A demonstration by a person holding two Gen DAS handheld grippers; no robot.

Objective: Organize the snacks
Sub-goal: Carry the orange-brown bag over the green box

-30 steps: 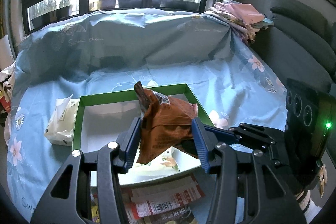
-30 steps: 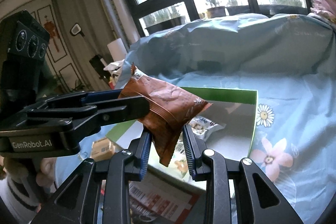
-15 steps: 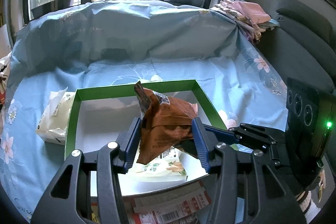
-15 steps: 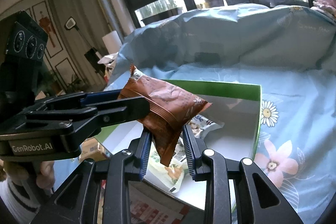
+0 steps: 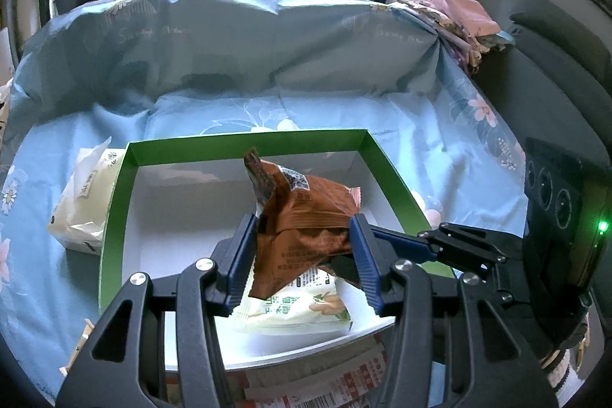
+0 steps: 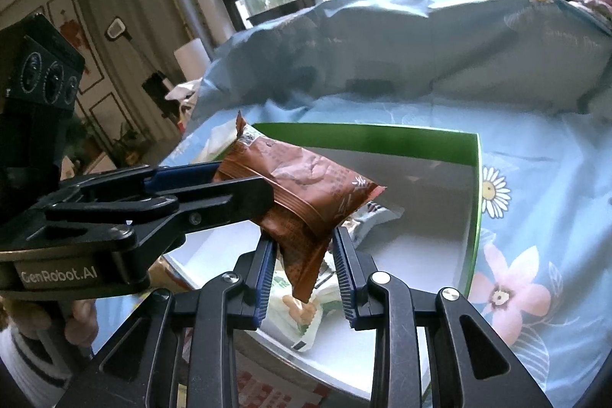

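A glossy brown foil snack packet (image 5: 306, 220) hangs over the green-rimmed, white-floored cardboard box (image 5: 244, 142). Beneath the packet lies a white-green wrapper (image 5: 298, 308), perhaps printed with nuts. Around the box spreads pale blue cloth (image 6: 535, 255) with pink flowers and white daisies.

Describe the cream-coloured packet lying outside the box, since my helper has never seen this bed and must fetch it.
Start at the green-rimmed box with the white floor, sitting on the light blue floral sheet. Just outside its left wall lies the cream-coloured packet, flat on the sheet. Unlike the brown snack bag and the pale printed packet, it is outside the box and untouched.
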